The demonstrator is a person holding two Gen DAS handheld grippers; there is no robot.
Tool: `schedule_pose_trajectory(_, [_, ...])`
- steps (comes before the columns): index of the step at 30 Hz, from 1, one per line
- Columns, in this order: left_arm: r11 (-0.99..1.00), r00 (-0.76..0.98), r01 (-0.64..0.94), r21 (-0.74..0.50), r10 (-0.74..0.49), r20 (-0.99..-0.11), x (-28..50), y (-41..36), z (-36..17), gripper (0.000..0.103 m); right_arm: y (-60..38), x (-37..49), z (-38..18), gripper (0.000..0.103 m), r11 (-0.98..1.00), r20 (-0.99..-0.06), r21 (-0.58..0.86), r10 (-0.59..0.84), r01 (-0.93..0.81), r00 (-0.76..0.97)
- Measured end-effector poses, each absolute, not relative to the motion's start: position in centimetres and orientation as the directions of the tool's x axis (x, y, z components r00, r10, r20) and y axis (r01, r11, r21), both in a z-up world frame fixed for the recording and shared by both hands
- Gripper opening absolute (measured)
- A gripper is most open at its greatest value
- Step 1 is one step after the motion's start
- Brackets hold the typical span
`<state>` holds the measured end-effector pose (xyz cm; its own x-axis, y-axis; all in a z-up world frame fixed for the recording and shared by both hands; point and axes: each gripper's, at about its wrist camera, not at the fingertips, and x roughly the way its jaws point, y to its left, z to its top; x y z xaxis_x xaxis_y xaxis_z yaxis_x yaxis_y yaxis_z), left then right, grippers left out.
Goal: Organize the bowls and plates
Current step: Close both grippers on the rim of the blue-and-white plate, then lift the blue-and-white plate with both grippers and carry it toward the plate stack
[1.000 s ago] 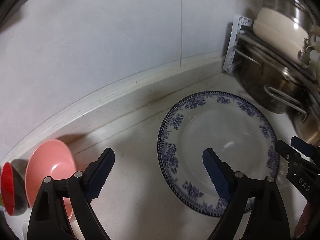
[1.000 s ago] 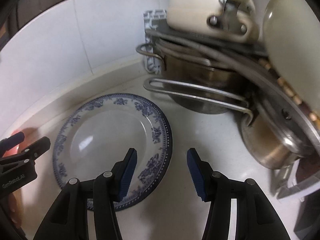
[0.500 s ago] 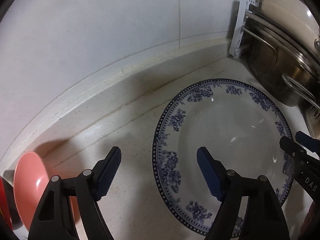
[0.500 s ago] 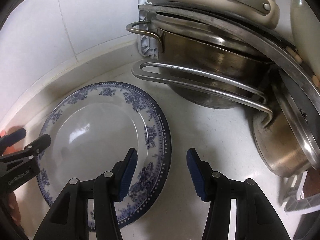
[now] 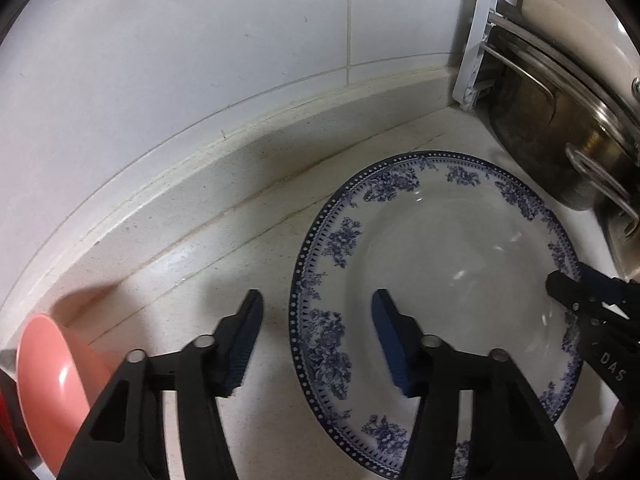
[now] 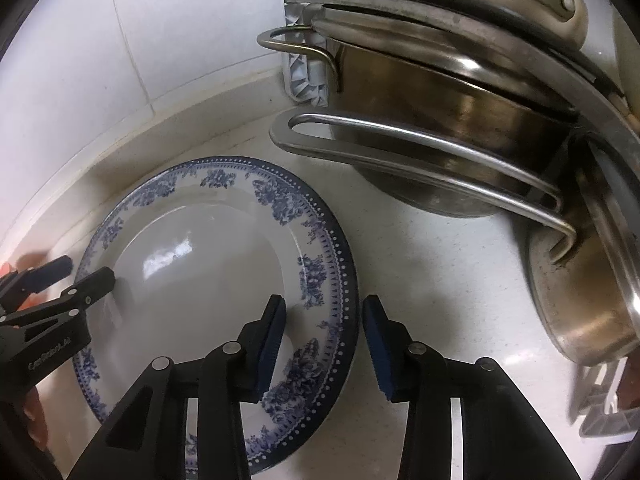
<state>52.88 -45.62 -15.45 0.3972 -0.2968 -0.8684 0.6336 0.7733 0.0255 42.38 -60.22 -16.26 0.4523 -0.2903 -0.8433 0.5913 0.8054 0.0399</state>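
White tiled wall [image 5: 200, 80] and pale countertop [image 5: 192, 276] are seen, with stacked steel pots [image 6: 460, 120] crowded just right of the work area. The blue-patterned plate [image 5: 452, 264] lies flat on the counter, near the pots but apart from them; a pink bowl [image 5: 48, 376] is tipped on its side well off to the left. The plate's left rim is straddled by the left gripper [image 5: 316, 344], one finger over the bare counter, one over the plate's well; jaws are closing, pads not yet pressing on the rim. The right rim is straddled likewise by the right gripper [image 6: 324, 344], inner finger over the plate, outer over the counter; jaws closing, no contact shown. A two-sided rim pinch is judged to be the step in hand. For a good grip, both claws should be dropped until the outer pads sit under the rim edge before closure is finished, closed evenly, and the plate lifted level. Slip is likely on glazed ceramic; the pot handle [image 6: 420, 160] should be cleared on the lift.
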Motion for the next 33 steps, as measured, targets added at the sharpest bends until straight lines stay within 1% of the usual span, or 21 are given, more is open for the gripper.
schedule_pose_trajectory(1, [0.772, 0.393, 0.635, 0.02, -0.301, -0.869, 52.9, -45.7, -15.4, 0.042, -60.3, 42.5, -16.3, 0.04, 0.806, -0.844, 0.042, -0.288, 0.59, 0.453])
schedule_pose_trajectory(2, [0.769, 0.388, 0.639, 0.015, -0.305, -0.87, 52.9, -45.8, -15.4, 0.038, -60.3, 42.6, -16.3, 0.04, 0.806, -0.844, 0.04, -0.289, 0.591, 0.451])
schedule_pose_trajectory(5, [0.774, 0.396, 0.633, 0.025, -0.296, -0.869, 53.0, -46.3, -15.6, 0.036, -60.2, 42.7, -16.3, 0.038, 0.809, -0.844, 0.037, -0.288, 0.586, 0.452])
schedule_pose_trajectory(10, [0.79, 0.407, 0.613, 0.023, -0.291, -0.866, 52.6, -45.7, -15.4, 0.036, -60.0, 42.6, -16.1, 0.037, 0.814, -0.846, 0.035, -0.284, 0.58, 0.451])
schedule_pose_trajectory(19, [0.81, 0.433, 0.587, 0.023, -0.29, -0.853, 51.1, -44.1, -14.0, 0.036, -58.6, 41.4, -15.0, 0.037, 0.822, -0.842, 0.036, -0.282, 0.569, 0.461])
schedule_pose_trajectory(33, [0.833, 0.469, 0.553, -0.002, -0.313, -0.826, 47.4, -39.2, -9.7, 0.036, -54.1, 37.5, -10.5, 0.037, 0.826, -0.824, 0.029, -0.3, 0.563, 0.481])
